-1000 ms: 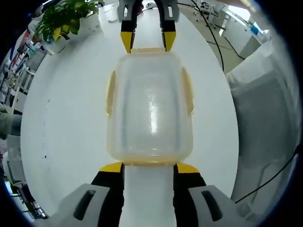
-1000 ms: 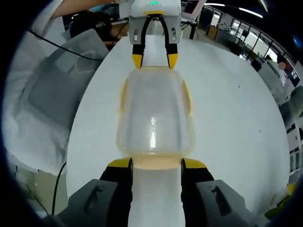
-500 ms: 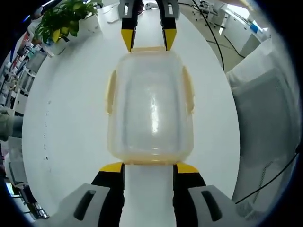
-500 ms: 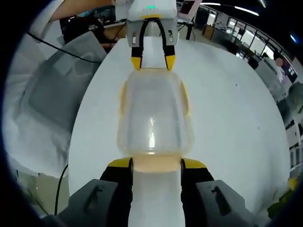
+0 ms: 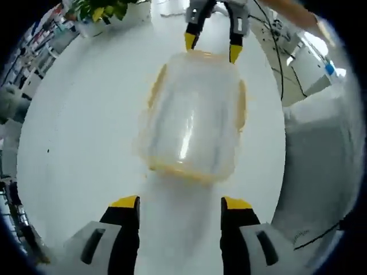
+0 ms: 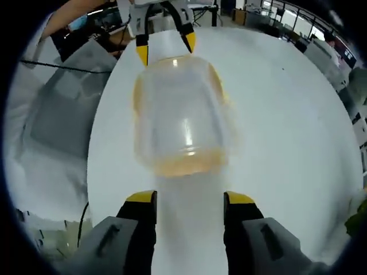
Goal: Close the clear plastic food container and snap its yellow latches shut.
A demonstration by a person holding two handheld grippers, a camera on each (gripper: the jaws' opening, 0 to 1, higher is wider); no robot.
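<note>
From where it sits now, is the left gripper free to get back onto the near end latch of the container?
Probably yes. The left gripper is open, jaws apart, and the near yellow latch of the container lies straight ahead on bare white table, nothing between. The right gripper is at the far end.

The food container (image 5: pixel 192 114) looks like clear, faintly cloudy plastic, smooth and glossy, with a bright streak of glare along its lid in both views (image 6: pixel 180 114). Its latches (image 5: pixel 156 80) are translucent yellow plastic, duller than the lid. It sits on a white table (image 5: pixel 74 143) with a smooth, matt top that shows only soft reflections. The left gripper (image 5: pixel 180 201) and right gripper (image 6: pixel 190 197) have black bodies in matt plastic, yellow tips and pale grey housings. Far left in the left gripper view, a potted plant (image 5: pixel 106 8) has slightly shiny green leaves. Off the table's edge in the right gripper view lies grey, wrinkled sheeting (image 6: pixel 54 114), either cloth or plastic.
</note>
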